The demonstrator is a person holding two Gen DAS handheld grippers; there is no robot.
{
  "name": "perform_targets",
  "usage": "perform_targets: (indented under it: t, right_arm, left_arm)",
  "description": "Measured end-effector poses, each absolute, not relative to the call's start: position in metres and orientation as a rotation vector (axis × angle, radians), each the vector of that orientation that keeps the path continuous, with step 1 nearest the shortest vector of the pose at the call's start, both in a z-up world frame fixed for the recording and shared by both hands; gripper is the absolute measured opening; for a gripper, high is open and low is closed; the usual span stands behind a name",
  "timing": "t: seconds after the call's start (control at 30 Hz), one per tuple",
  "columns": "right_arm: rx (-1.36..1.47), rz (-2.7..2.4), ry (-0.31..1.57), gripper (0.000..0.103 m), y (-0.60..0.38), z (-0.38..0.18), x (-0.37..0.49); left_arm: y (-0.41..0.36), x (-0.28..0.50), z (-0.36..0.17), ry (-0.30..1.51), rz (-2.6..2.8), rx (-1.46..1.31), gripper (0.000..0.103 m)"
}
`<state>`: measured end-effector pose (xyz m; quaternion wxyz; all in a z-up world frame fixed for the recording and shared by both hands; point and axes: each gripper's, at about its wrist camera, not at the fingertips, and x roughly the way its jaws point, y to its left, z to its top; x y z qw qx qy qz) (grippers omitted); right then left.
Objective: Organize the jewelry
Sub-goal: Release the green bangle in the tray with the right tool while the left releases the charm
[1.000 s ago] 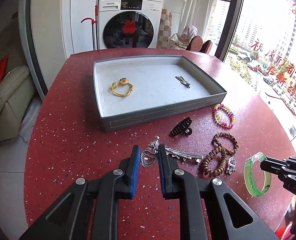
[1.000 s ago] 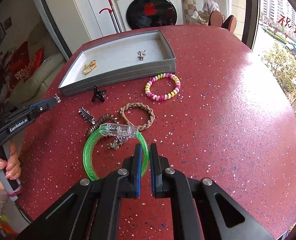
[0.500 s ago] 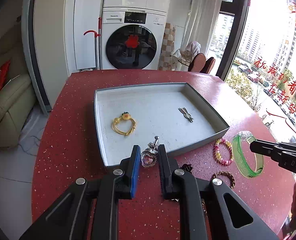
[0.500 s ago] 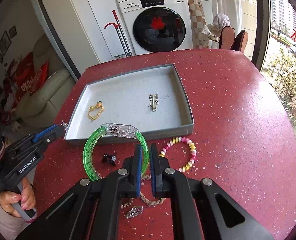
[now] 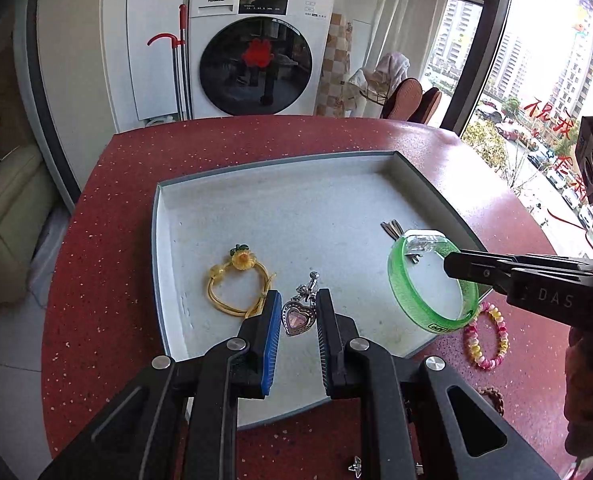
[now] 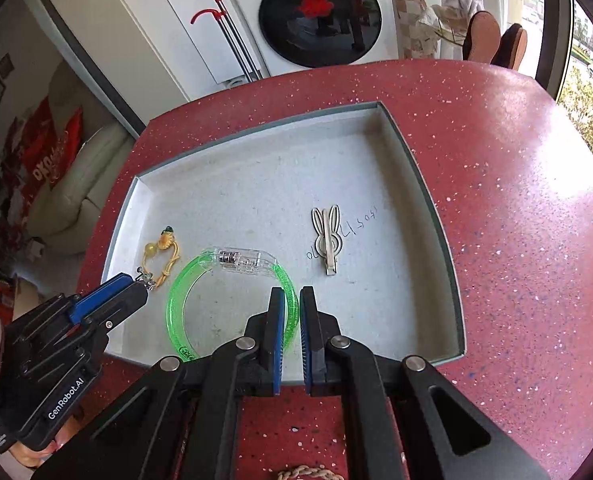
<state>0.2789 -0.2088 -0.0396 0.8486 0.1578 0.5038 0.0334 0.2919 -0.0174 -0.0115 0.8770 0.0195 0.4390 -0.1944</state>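
Beside tray (image 5: 164,264): bead bracelet (image 5: 486,336) on table (image 5: 96,280).

Both claws are the same build: chunky black plastic arms with triangular cutouts and shiny silver screws at the pivots. The left claw (image 5: 296,316) has a ribbed blue pad on one finger and a black one on the other; same on the right claw (image 6: 292,312). White "GenRobot.AI" lettering runs along the left one's side, "DAS" on the right's.

Tray (image 5: 164,248) centre bare — hair tie (image 5: 238,284) left, clip (image 6: 328,240) right.
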Motion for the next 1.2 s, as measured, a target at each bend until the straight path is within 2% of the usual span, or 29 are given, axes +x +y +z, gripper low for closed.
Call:
perform_targets:
  t: [0.3, 0.73, 0.77, 0.8, 0.83, 0.87, 0.9, 1.2]
  right_arm:
    - [0.253, -0.004, 1.077, 0.008, -0.210, -0.063, 0.302]
    - [0.119, -0.089, 1.027, 0.010, -0.207, -0.061, 0.314]
    - [0.115, -0.087, 1.027, 0.015, -0.209, -0.061, 0.313]
    - [0.119, -0.083, 1.027, 0.026, -0.209, -0.060, 0.312]
    - [0.130, -0.076, 1.024, 0.032, -0.210, -0.058, 0.311]
    - [0.144, -0.070, 1.015, 0.043, -0.211, -0.056, 0.309]
    - [0.157, -0.065, 1.003, 0.047, -0.212, -0.053, 0.308]
    - [0.234, -0.042, 0.949, 0.048, -0.220, -0.032, 0.292]
  left_arm:
    - [-0.042, 0.323, -0.043, 1.003, -0.402, 0.117, 0.035]
    - [-0.052, 0.341, -0.054, 0.929, -0.250, 0.218, 0.035]
    - [-0.052, 0.338, -0.054, 0.921, -0.247, 0.230, 0.035]
    - [-0.053, 0.337, -0.054, 0.916, -0.245, 0.238, 0.035]
    - [-0.053, 0.335, -0.054, 0.913, -0.241, 0.238, 0.035]
    - [-0.053, 0.335, -0.053, 0.911, -0.236, 0.232, 0.035]
    - [-0.052, 0.334, -0.052, 0.909, -0.232, 0.223, 0.035]
    - [-0.047, 0.324, -0.034, 0.855, -0.229, 0.194, 0.036]
